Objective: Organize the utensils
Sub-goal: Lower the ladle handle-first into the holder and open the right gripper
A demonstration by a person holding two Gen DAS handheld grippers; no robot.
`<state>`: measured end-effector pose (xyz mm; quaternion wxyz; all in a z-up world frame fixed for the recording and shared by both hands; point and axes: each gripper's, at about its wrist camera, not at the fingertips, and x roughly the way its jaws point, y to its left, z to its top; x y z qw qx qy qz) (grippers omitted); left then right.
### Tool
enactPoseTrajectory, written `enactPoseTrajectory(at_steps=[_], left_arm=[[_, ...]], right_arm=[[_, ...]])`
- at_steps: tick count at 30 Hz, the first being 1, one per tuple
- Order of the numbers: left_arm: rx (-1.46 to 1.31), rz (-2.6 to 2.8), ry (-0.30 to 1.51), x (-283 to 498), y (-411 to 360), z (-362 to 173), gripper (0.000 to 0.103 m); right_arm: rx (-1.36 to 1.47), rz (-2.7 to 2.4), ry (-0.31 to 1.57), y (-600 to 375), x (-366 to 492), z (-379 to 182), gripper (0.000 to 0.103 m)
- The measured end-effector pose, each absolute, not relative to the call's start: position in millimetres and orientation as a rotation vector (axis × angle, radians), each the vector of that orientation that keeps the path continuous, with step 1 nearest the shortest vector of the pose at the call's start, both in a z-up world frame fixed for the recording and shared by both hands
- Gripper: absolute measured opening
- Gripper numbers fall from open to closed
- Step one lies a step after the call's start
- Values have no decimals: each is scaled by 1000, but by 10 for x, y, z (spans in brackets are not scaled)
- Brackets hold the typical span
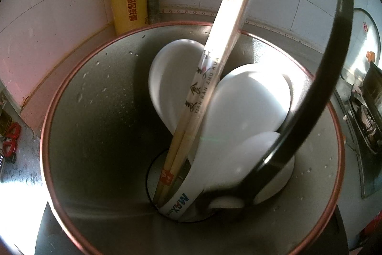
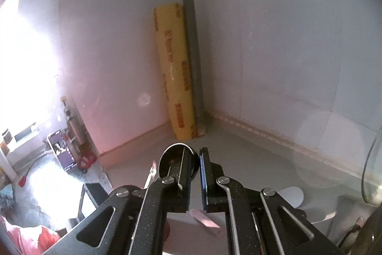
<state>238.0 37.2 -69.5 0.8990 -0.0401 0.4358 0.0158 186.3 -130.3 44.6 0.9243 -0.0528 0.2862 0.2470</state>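
Against tiled wall, wrapped chopsticks lean upright in holder.

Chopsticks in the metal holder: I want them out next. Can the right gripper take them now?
Probably not yet: the right gripper is shut on a spoon, so its jaws are taken. The chopsticks themselves stick up past the rim of the metal holder, free on top.

A grey countertop is running into a tiled corner. A yellow wrap roll is standing upright on it there, and a metal holder is sitting just before the roll.
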Motion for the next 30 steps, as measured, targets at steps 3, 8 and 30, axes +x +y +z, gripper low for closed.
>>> enactPoseTrajectory(at_steps=[3,8,30], left_arm=[[-83,34,902,2380,370,-695,90],[-84,35,902,2390,372,-696,90],[-84,37,903,2386,368,-694,90]], right_arm=[[-114,519,613,-1245,1871,362,7],[-130,547,658,-1128,1864,203,7],[-192,639,739,-810,1735,-112,10]])
